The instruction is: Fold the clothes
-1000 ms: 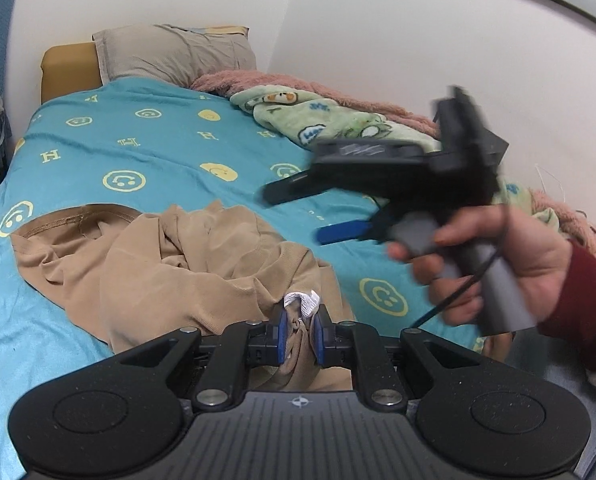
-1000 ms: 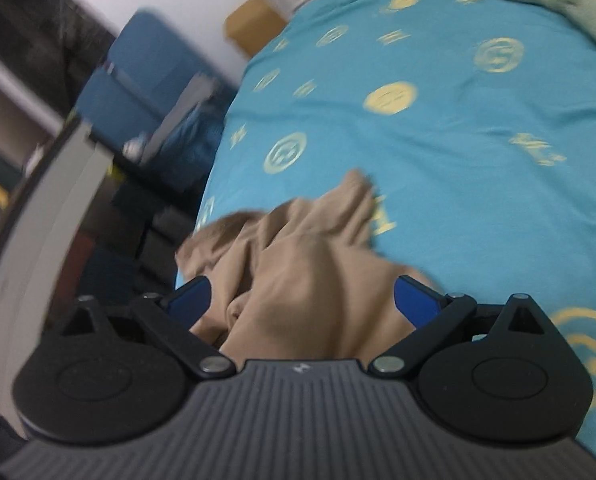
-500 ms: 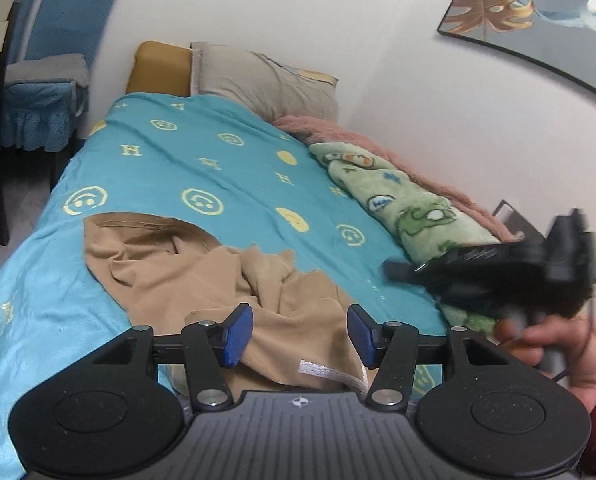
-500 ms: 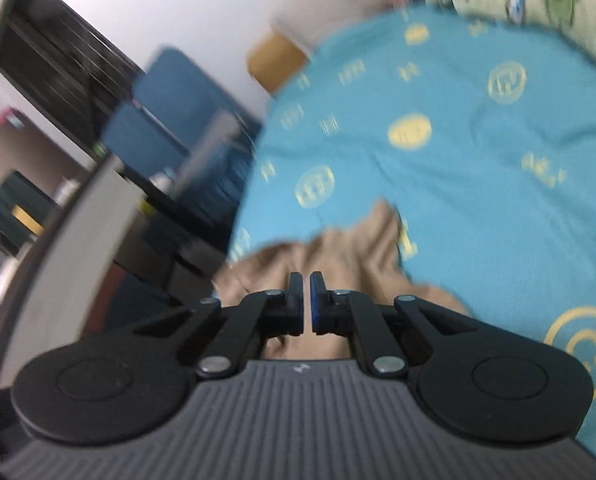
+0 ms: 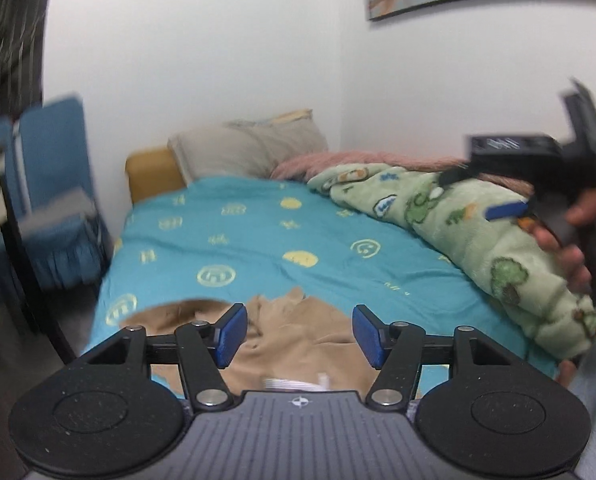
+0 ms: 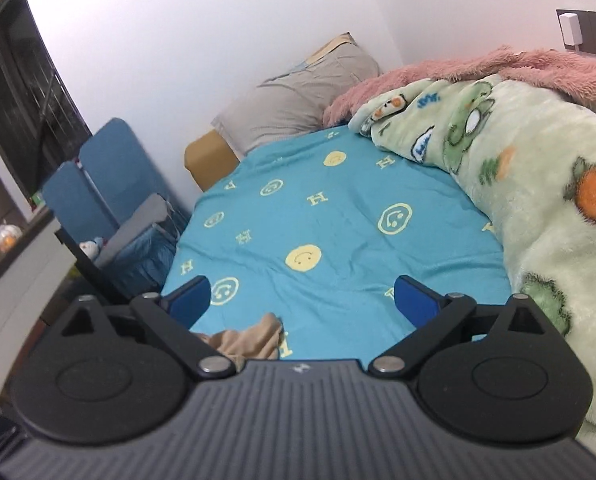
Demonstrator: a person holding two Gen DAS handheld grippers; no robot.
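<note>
A crumpled tan garment (image 5: 298, 344) lies on the near end of the teal bed sheet (image 5: 258, 248), with a white label near its lower edge. My left gripper (image 5: 298, 336) is open and empty, raised above the garment. My right gripper (image 6: 302, 300) is open and empty over the sheet (image 6: 338, 232); only a tip of the tan garment (image 6: 250, 340) shows below it. The right gripper also shows in the left wrist view (image 5: 506, 208), held in a hand at the far right above the green blanket.
A green cartoon blanket (image 6: 538, 184) and a pink fleece (image 6: 498, 64) lie along the wall side. A grey pillow (image 6: 298, 100) is at the head. Blue chairs (image 5: 50, 200) and a dark table stand off the left edge of the bed.
My left gripper let go of the garment's edge, opened and lifted away. My right gripper shut briefly, then opened again and rose back from the garment toward the blanket side.
</note>
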